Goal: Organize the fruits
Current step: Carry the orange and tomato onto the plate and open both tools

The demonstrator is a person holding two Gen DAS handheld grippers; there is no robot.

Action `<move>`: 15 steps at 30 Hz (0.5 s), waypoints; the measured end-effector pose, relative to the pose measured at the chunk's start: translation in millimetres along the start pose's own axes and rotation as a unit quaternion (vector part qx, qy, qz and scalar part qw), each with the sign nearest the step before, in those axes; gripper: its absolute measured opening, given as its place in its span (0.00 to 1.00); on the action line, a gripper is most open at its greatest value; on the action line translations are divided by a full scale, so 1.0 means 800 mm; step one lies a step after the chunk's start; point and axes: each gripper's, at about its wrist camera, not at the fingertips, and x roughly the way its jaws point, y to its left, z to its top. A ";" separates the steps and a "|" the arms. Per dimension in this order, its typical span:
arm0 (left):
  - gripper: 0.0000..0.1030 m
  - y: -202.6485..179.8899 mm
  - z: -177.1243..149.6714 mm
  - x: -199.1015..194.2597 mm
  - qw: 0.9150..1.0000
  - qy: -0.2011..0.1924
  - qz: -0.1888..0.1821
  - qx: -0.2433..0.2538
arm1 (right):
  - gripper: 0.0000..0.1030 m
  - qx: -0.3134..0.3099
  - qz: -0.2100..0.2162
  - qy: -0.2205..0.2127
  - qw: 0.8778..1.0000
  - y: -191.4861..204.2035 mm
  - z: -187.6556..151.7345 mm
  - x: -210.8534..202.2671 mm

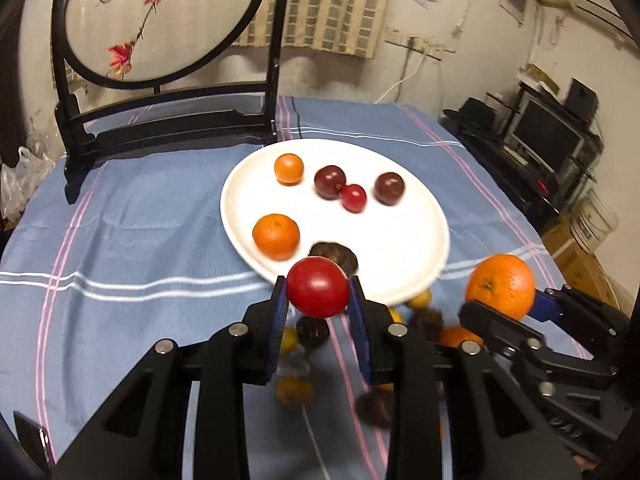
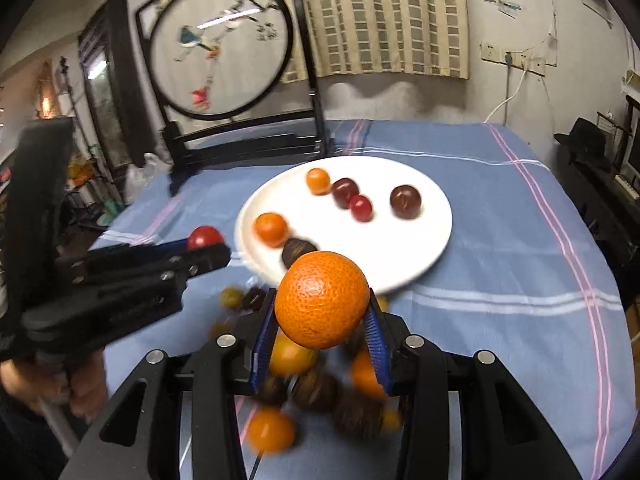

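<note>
The left tongs (image 1: 318,294) are clamped on a red tomato (image 1: 318,288), one blue pad (image 1: 280,300) pressed to each side of it; the fruit hangs in the air just over the near rim of the white plate (image 1: 400,248), at about 6 o'clock of the plate. The right tongs (image 2: 322,312) are clamped on a large orange (image 2: 322,300), held up in front of the plate's near edge; in the left wrist view that orange sits at 4 o'clock of the plate, apart from it. On the plate lie two small oranges, one at 9 o'clock (image 1: 276,237) and one at 11 o'clock (image 1: 289,168); two dark plums (image 1: 330,182) (image 1: 389,188) and a small red fruit (image 1: 354,198) touching the left plum lie toward 12 o'clock; a brown round fruit (image 1: 340,254) rests by the near rim. Below both tongs a blurred heap of loose fruit (image 2: 316,392), orange and brown, lies on the blue striped cloth (image 1: 140,220) covering the desk. A round embroidered screen (image 1: 160,20) in a black stand stands at 10 o'clock of the plate, well apart.
</note>
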 end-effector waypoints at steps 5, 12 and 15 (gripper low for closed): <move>0.28 0.001 0.014 0.051 1.000 0.027 0.011 -0.008 | 0.41 0.038 0.005 0.022 0.999 -0.028 0.014 0.056; 0.46 -0.009 0.024 0.092 0.999 0.041 0.016 -0.012 | 0.53 0.060 0.021 0.020 0.998 -0.044 0.014 0.060; 0.59 -0.006 0.023 0.089 0.999 0.036 0.014 -0.038 | 0.57 0.078 0.033 0.010 0.996 -0.053 0.011 0.046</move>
